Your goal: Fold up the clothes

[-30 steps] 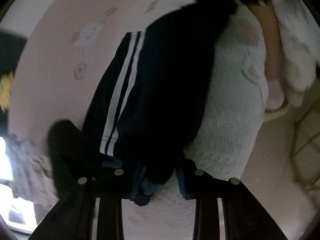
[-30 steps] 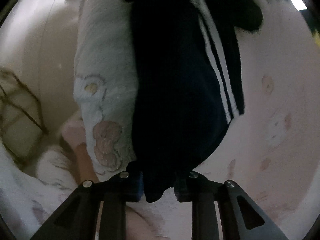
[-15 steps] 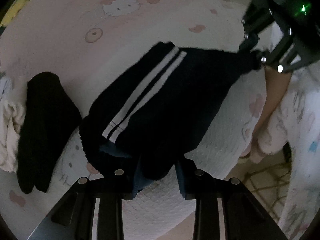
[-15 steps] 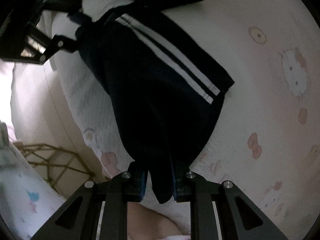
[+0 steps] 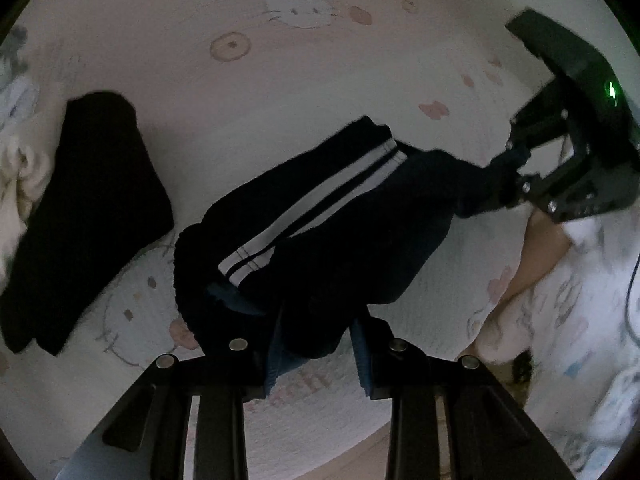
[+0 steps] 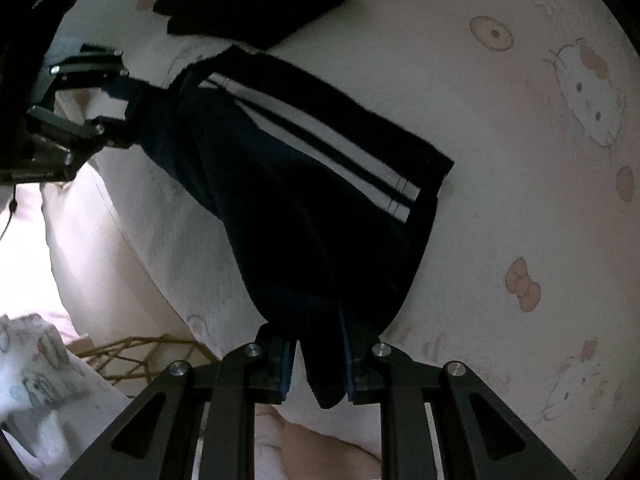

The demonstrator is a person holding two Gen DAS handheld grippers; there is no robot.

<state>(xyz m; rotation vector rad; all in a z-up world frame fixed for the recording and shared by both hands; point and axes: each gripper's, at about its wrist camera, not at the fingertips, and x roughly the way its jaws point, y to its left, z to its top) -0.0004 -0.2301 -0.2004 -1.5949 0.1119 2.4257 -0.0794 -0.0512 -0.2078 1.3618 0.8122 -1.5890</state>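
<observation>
A dark pair of shorts (image 5: 328, 236) with two white side stripes (image 5: 312, 208) hangs stretched between the two grippers above a pale bedsheet (image 5: 360, 80) printed with cartoon cats and bows. The left gripper (image 5: 316, 360) is clenched on a bunched end of the fabric, with cloth spilling out between its blue-lined fingers (image 5: 360, 356); the right gripper (image 6: 318, 364) pinches the opposite end, a tongue of dark cloth poking down through its narrow gap. Each gripper is visible in the other's view, at the far end of the garment. The shorts sag in the middle and the lower part appears to brush or lie just above the sheet, though the contact cannot be told for sure. Off to one side lies another dark garment (image 5: 88, 216), already flat on the bed, beside a heap of pale laundry (image 5: 16, 168). The step in hand looks like lifting and spreading the shorts by their two ends, ahead of laying them down for a fold. The next move calls for keeping both grips firm, holding the ends level so the cloth hangs without twisting, then lowering it onto a bare patch of sheet well apart from the other garment, with the stripes lying straight.
</observation>
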